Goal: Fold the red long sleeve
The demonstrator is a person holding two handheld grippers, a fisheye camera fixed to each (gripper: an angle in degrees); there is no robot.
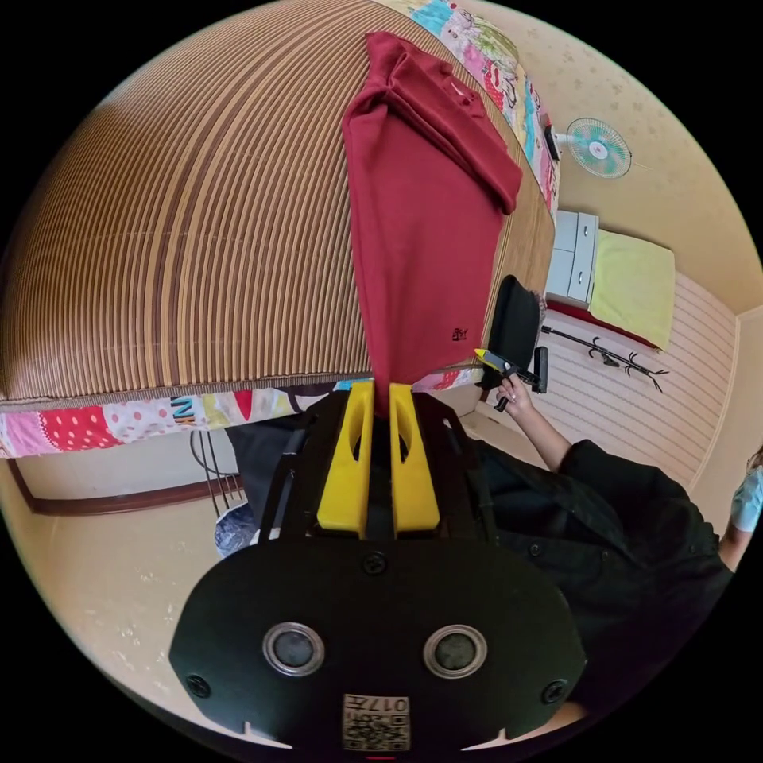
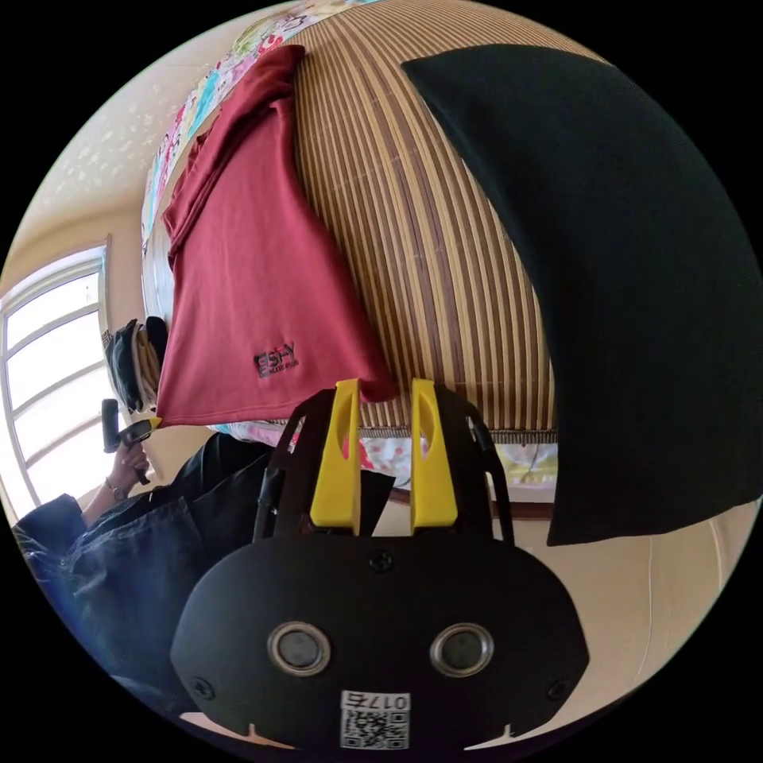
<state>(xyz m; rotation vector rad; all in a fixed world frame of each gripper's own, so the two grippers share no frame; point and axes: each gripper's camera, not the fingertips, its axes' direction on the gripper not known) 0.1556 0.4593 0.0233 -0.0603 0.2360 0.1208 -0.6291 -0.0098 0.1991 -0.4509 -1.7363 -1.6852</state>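
Left gripper (image 1: 380, 391) jaws clamped on red long sleeve (image 1: 425, 238) hem, centre frame. Right gripper (image 2: 383, 388) jaws apart, at the hem corner. Shirt lay on striped bed mat (image 1: 183, 238), black cloth (image 2: 628, 278) upper right.

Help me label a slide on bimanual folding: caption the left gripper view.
Left gripper pinches the hem of the red long sleeve lying on the striped mat.

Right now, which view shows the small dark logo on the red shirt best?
The right gripper view: the logo sits large and unobstructed on the red shirt near its hem. In the left gripper view it appears small near the shirt's lower edge.
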